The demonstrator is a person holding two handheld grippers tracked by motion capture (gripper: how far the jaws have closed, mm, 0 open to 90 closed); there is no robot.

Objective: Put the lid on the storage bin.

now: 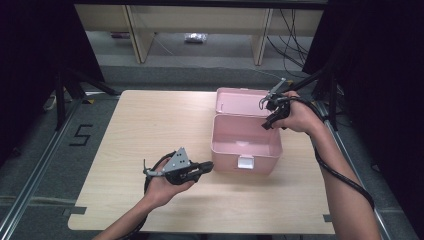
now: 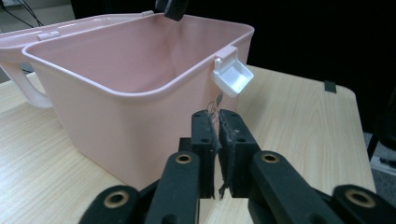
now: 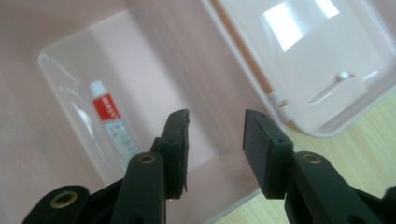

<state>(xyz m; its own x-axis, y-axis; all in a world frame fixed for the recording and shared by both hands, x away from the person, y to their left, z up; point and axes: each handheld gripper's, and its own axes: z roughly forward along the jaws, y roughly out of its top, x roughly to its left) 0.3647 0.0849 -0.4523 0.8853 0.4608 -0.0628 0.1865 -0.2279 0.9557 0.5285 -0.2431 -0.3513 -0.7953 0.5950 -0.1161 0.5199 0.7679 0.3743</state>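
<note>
Pink plastic storage box (image 1: 245, 142) with its hinged lid (image 1: 240, 101) thrown open sits toward the right of the pale wooden counter (image 1: 150, 130), its white front latch (image 1: 244, 162) hanging loose on the near wall. In the right gripper view, a small white tube with a red label (image 3: 113, 124) lies flat on the box's floor, slightly slanted, close to one inner wall.

The right gripper (image 1: 270, 107) hangs above the far right corner of the box, near the hinge line between body and lid. In its own view its fingers (image 3: 176, 144) stand wide apart with nothing between them, pointing down into the box; the tube lies to the left of them and well below.

The left gripper (image 1: 202, 167) is held low over the counter, just beside the box's front left corner, pointing at it. In the left gripper view its fingers (image 2: 205, 144) are drawn narrow, almost together, with only a thin gap and no object between them. The box's near wall and the latch (image 2: 232, 77) rise right in front of the fingertips; whether they touch the wall cannot be told.
</note>
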